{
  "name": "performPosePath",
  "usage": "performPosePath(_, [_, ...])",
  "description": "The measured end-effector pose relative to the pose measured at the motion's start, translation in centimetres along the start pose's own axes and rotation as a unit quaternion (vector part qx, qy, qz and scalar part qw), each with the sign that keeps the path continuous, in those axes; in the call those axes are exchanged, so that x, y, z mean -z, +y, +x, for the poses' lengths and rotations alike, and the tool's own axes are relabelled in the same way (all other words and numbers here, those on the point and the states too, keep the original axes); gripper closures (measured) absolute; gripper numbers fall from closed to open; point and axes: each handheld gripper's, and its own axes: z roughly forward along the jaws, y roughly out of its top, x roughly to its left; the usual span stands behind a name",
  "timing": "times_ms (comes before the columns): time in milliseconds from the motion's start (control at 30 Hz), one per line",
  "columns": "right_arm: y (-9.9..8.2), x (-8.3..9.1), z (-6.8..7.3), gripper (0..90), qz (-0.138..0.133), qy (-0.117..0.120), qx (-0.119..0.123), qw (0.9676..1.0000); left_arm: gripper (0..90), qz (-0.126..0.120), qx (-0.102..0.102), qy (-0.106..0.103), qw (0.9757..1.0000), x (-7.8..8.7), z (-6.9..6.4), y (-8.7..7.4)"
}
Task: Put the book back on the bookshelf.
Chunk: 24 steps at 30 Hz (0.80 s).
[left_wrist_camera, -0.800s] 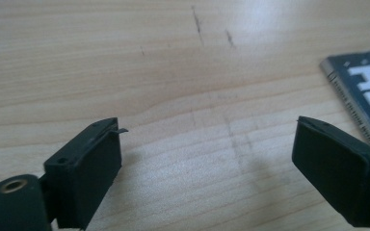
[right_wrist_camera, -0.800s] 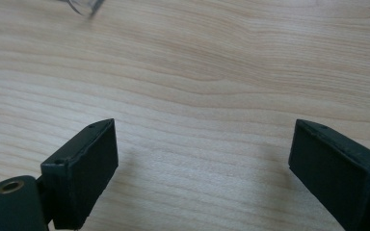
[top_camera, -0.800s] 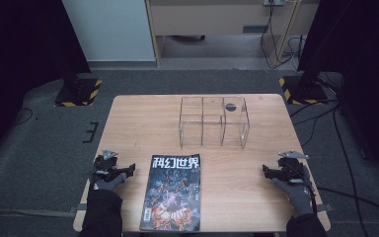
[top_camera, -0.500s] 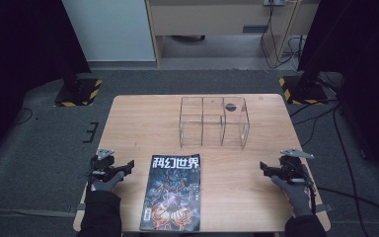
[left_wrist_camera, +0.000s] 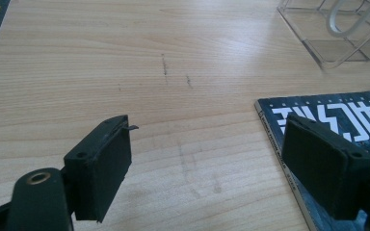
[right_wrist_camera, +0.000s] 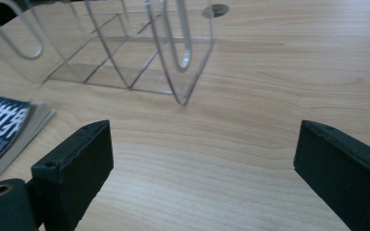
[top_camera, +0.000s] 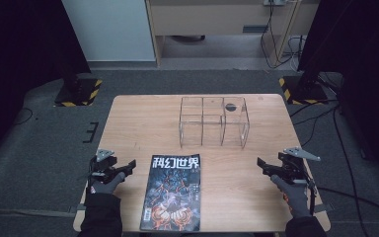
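Observation:
A dark magazine (top_camera: 173, 191) with white Chinese characters on its cover lies flat near the table's front edge, between my two grippers. Its top left corner (left_wrist_camera: 327, 115) lies just past my left gripper's jaws. Behind it stands a clear acrylic rack (top_camera: 213, 121) with upright dividers; its near wall (right_wrist_camera: 125, 53) rises ahead of my right gripper. My left gripper (top_camera: 127, 167) rests open just left of the magazine, nothing between its pads (left_wrist_camera: 101, 168). At the front right my right gripper (top_camera: 262, 165) is open and holds nothing, jaws pointing toward the magazine.
The wooden table (top_camera: 143, 123) has a small round hole (top_camera: 230, 105) near its back edge, behind the rack. Dark floor surrounds the table, with black stands on yellow-striped bases (top_camera: 79, 92) at the back left and back right.
Both hands have shifted slightly along the front edge of the table. The magazine and rack have not moved.

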Motion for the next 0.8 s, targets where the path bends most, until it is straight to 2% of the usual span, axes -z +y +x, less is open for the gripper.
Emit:
performPosePath(100, [0.2,0.3,1.1,6.7,0.002,0.022,0.015,0.9996,17.0,-0.002,-0.001,-0.003,1.0000,0.3,-0.3,-0.1])
performPosePath(200, [0.3,0.4,2.0,8.6,0.000,0.022,0.027,0.9994,17.1,-0.004,-0.005,-0.014,0.9999,0.5,-0.6,-0.1])
performPosePath(500, [1.0,0.8,3.8,11.8,-0.023,0.024,0.028,0.9990,17.8,-0.012,-0.032,-0.042,0.9985,0.8,-2.8,-0.1])
performPosePath(800, [1.5,0.9,5.3,12.0,-0.032,0.033,0.026,0.9986,17.9,-0.002,-0.045,-0.054,0.9975,0.4,-3.7,-0.3])
